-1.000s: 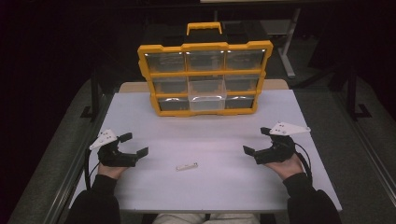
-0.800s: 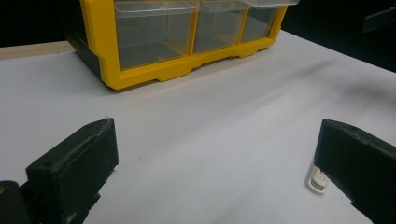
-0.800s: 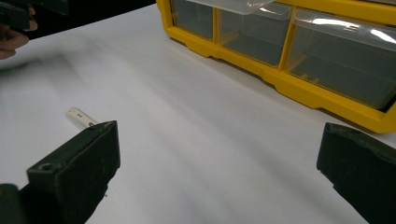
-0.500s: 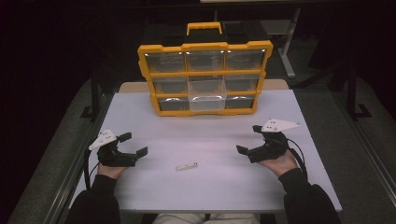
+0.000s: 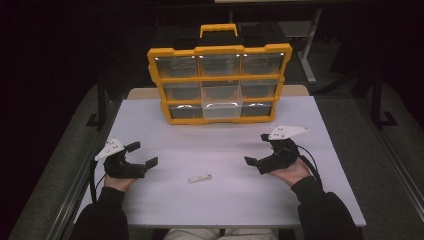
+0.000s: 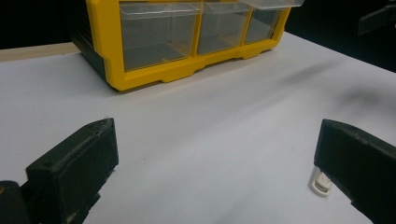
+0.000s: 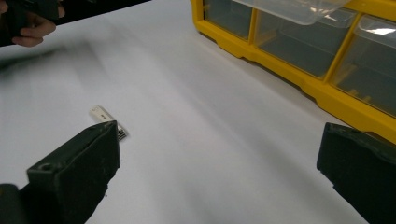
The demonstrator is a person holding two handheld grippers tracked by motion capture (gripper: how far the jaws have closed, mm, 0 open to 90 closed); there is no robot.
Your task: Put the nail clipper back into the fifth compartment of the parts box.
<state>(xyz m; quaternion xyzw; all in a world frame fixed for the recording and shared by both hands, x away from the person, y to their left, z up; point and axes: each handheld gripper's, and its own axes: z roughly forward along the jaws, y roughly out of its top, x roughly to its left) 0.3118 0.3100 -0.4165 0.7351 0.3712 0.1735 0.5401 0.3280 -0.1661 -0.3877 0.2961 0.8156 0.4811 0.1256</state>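
Centrally, low in the high view, a small white stick (image 5: 200, 178) is seen lying flat on the white table (image 5: 220, 210), between the two grippers and touched by neither. The left gripper (image 5: 141, 154) is held at the lower left of the frame with its jaws spread wide and nothing between them. The right gripper (image 5: 256, 149) is held at the lower right, likewise wide open and empty. A yellow drawer organiser (image 5: 218, 75) is stood upright at the upper centre, and its lower middle drawer (image 5: 220, 106) is pulled out. In the left gripper view the white stick (image 6: 322, 181) is glimpsed at the lower right, partly hidden behind the jaw.
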